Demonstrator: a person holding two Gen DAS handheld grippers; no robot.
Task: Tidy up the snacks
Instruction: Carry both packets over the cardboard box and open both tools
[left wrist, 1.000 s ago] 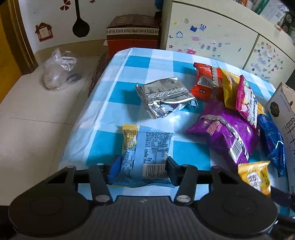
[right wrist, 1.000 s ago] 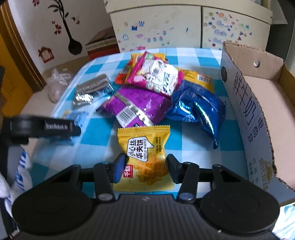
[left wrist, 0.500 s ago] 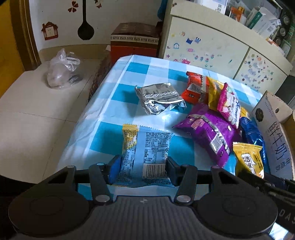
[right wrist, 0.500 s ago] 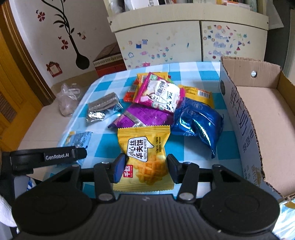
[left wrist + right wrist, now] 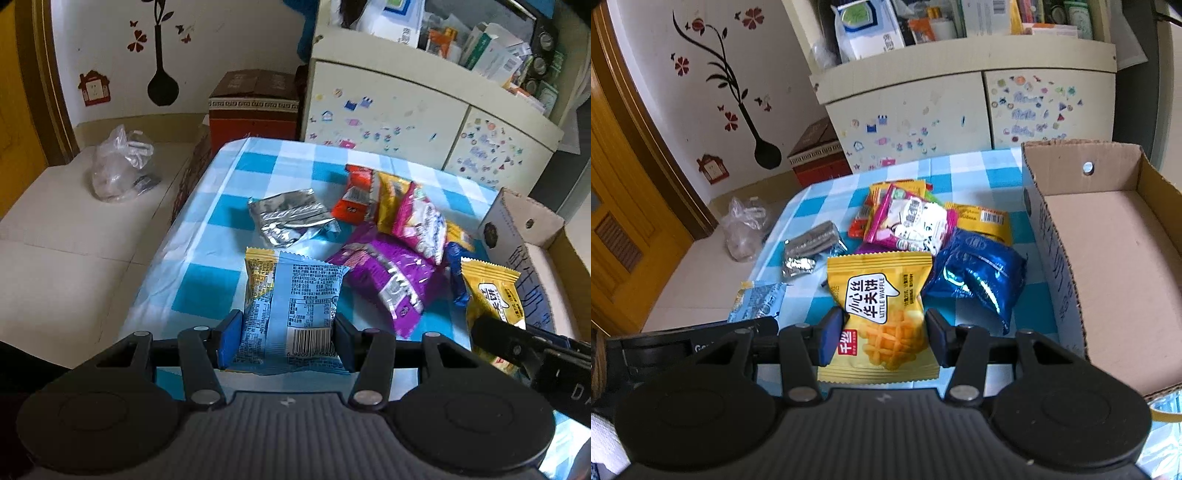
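Both grippers are loaded: the left gripper (image 5: pixel 282 334) is clamped on a light blue snack packet (image 5: pixel 291 306), barcode side up, and the right gripper (image 5: pixel 882 332) is pinching a yellow waffle packet (image 5: pixel 881 314) reading "LITTLE WAFFLE", both held clear of the checked tablecloth (image 5: pixel 207 258). The empty cardboard box (image 5: pixel 1108 236) sits just right of the snack pile. The risk, I'd say: these slick, puffy packets are gripped only near their lower ends, so a quick swing could let one slide out, or catch the box wall. A "GenRobot" marking shows partly on the other gripper.
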